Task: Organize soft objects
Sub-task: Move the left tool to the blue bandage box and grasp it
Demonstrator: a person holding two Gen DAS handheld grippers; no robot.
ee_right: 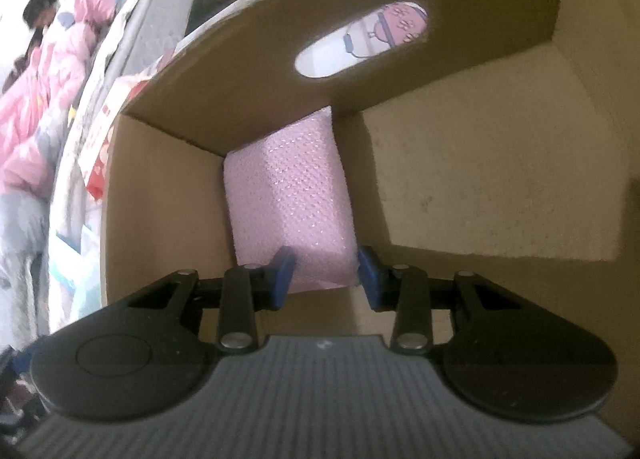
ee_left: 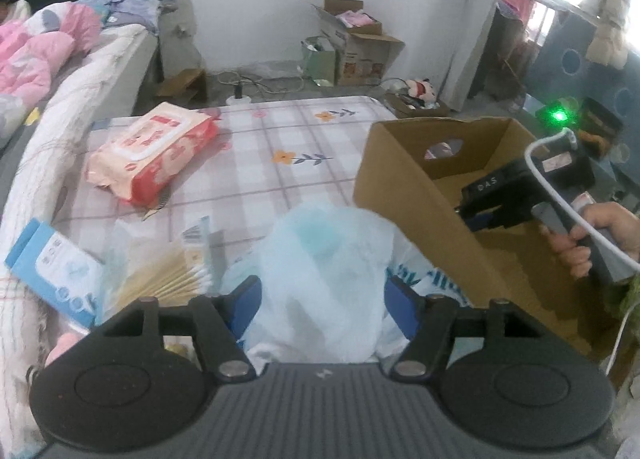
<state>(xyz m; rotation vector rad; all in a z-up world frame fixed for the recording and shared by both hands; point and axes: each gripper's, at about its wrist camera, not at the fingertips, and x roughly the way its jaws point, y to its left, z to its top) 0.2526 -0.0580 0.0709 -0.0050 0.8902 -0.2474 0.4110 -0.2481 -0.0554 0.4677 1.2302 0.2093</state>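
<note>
Here the left gripper [ee_left: 318,299] has its fingers spread around a pale blue plastic bag [ee_left: 320,271] on the bed [ee_left: 256,163], while the right gripper [ee_right: 326,273] fingers straddle a pink foam block [ee_right: 292,195] inside the cardboard box [ee_right: 480,179], contact unclear

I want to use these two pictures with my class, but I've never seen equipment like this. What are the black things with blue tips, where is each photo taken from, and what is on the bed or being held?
Each is a hand-held two-finger gripper with a camera looking along its fingers; a person's hand holds one. The left gripper, seen from its own camera, has a pale blue plastic bag between its blue fingers; whether they pinch it is unclear. On the checked sheet lie a wet-wipes pack, cotton swabs and a blue packet. The right gripper reaches into the cardboard box, fingers either side of a pink padded package; grip unclear.
</note>
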